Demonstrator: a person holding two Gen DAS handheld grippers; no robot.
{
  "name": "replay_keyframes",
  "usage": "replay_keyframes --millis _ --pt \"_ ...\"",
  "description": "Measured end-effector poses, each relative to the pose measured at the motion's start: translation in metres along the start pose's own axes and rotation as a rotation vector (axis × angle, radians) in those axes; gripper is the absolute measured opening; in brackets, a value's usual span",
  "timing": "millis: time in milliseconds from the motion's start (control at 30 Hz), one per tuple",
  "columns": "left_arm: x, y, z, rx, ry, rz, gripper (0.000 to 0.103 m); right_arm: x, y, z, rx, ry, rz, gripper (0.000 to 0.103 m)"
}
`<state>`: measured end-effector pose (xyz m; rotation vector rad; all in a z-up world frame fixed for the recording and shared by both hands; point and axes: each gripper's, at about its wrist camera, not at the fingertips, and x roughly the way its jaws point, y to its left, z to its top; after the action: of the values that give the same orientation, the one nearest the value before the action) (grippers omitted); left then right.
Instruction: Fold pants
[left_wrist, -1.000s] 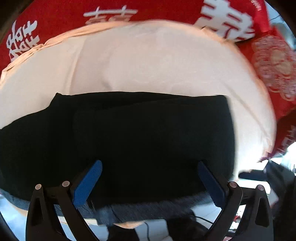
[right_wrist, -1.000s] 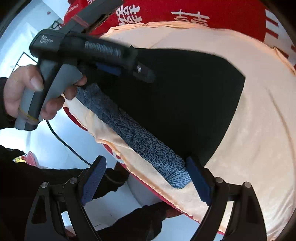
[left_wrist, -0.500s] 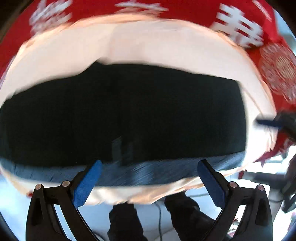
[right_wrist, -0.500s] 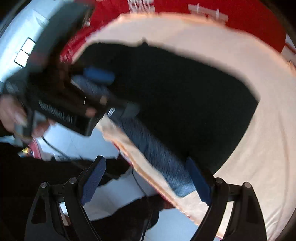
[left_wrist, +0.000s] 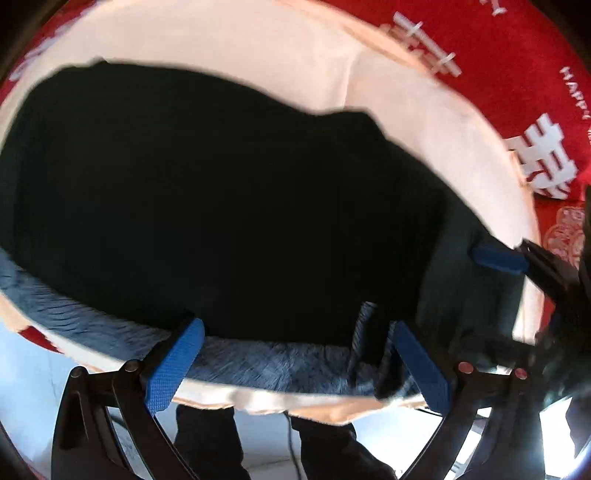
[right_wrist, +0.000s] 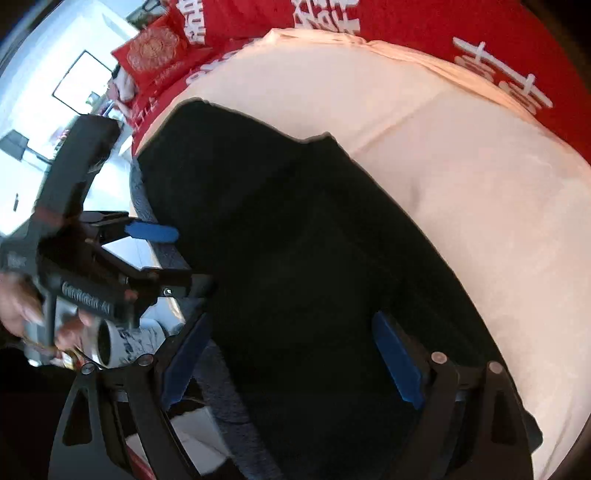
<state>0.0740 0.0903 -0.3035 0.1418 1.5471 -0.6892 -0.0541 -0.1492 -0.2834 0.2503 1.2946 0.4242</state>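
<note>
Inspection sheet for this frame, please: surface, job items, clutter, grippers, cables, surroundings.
Surface: cream sheet over a red bedspread with white characters.
Job's things: black pants lying flat, grey-blue waistband along the near edge.
Clutter: white mug beyond the bed edge.
Grippers: left gripper open at the waistband; right gripper open over the pants.
Cables: thin dark cable below the bed edge.
Surroundings: red cushion; bright room, blurred.

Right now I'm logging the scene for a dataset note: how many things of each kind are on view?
Black pants: 1
Cream sheet under them: 1
Red printed covers: 1
Red patterned cushion: 1
Mug: 1
Grippers: 2, left gripper and right gripper
Total: 7
</note>
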Motion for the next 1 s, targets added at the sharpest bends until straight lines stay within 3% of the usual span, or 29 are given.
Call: replay_keyframes --millis 100,200,267,367,567,700,833,900,933,967,1000 --pt "-0.028 0.023 -0.006 -0.019 -0.047 -0.008 0.103 -0.012 0.008 0.013 -0.010 0.038 -0.007 0.092" --pt "-0.036 0.059 -0.005 -0.062 -0.045 0.043 0.103 -0.036 0.026 0.043 -0.082 -0.050 0.009 0.092" --pt "-0.033 0.074 -0.005 -0.112 -0.047 0.048 0.103 -0.032 0.040 0.074 -0.155 -0.054 0.013 0.092" --pt "-0.038 0.094 -0.004 -0.167 -0.075 0.036 0.103 0.000 0.060 0.132 -0.271 -0.048 0.048 0.092" --pt "-0.053 0.123 -0.008 -0.160 -0.107 0.037 0.103 0.095 0.117 0.220 -0.382 -0.001 0.147 0.092" --pt "-0.060 0.142 -0.011 -0.148 -0.113 0.050 0.103 0.140 0.153 0.243 -0.460 0.058 0.185 0.092" --pt "-0.070 0.155 -0.003 -0.112 -0.132 0.059 0.103 0.181 0.173 0.251 -0.507 0.194 0.134 0.090" --pt "-0.077 0.164 0.004 -0.093 -0.153 0.063 0.103 0.178 0.177 0.254 -0.495 0.208 0.122 0.075" --pt "-0.081 0.170 0.008 -0.085 -0.165 0.073 0.103 0.174 0.176 0.255 -0.484 0.203 0.128 0.057" --pt "-0.084 0.175 0.013 -0.076 -0.172 0.077 0.103 0.166 0.173 0.255 -0.478 0.192 0.141 0.032" --pt "-0.088 0.183 0.018 -0.063 -0.179 0.079 0.103 0.160 0.171 0.254 -0.478 0.179 0.150 0.023"
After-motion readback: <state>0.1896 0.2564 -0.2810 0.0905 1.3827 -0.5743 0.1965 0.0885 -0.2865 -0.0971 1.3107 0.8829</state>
